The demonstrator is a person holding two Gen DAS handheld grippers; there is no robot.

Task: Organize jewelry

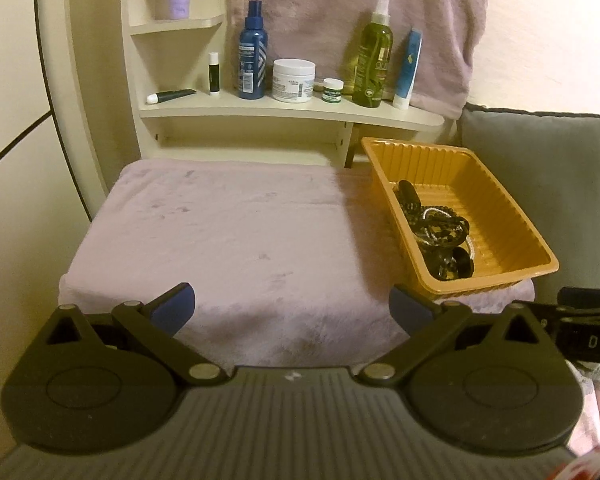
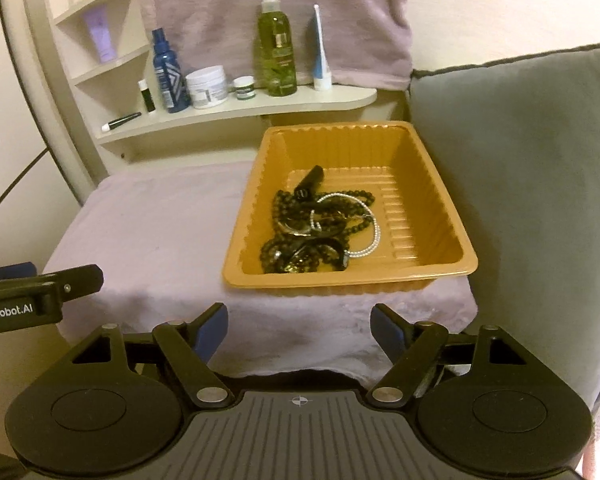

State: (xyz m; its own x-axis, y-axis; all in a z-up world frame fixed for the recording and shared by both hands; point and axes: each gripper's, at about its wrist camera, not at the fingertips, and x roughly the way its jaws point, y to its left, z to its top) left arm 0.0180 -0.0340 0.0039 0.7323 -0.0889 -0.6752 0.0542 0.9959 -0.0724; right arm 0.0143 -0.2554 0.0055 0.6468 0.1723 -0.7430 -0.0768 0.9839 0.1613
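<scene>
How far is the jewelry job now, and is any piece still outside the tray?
Done, as it looks: the jewelry, dark bead strings and a silver chain, lies piled in the orange tray. No piece shows on the pink cloth. In hand: nothing; the left gripper and the right gripper are both open and empty, short of the tray. Left: perhaps untangling the pile; otherwise it seems nearly finished.
</scene>
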